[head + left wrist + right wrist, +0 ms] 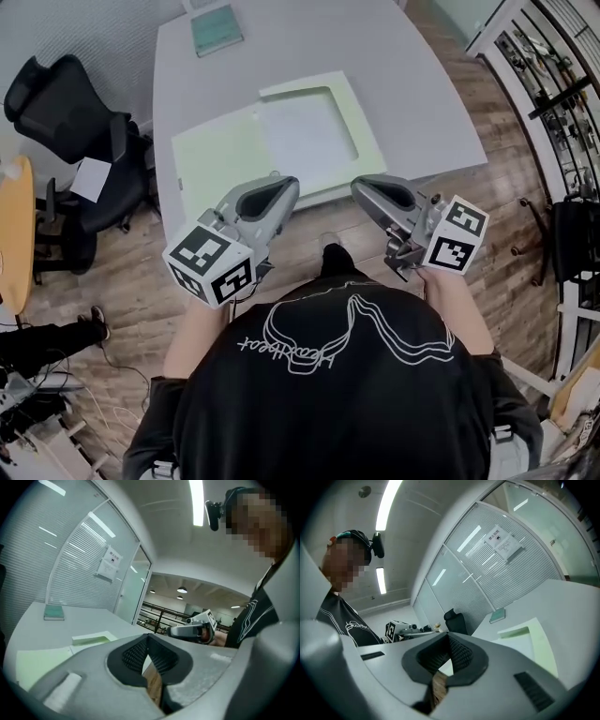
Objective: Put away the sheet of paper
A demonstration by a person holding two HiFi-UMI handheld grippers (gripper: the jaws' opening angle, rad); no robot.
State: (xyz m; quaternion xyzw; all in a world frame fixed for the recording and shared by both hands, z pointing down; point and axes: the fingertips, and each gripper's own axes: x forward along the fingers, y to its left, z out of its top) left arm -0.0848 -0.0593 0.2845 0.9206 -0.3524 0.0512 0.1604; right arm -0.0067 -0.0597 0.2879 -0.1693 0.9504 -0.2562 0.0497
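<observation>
A white sheet of paper (pixel 305 131) lies inside a pale green folder (pixel 220 155) that is spread open on the grey table (pixel 394 56). The folder's right half frames the sheet with a green border. Both grippers hang in front of the person's chest, off the table's near edge and apart from the folder. My left gripper (pixel 281 184) (pixel 147 637) is shut with nothing between its pads. My right gripper (pixel 361 185) (pixel 449 637) is shut too, and empty. Each gripper view shows the folder (pixel 37 660) (pixel 543 644) lying flat beyond the jaws.
A teal book (pixel 217 29) lies at the table's far end. A black office chair (pixel 66 112) stands left of the table, beside a yellow round table (pixel 14 234). Shelving (pixel 553 84) lines the right side. Wooden floor runs between the table and the person.
</observation>
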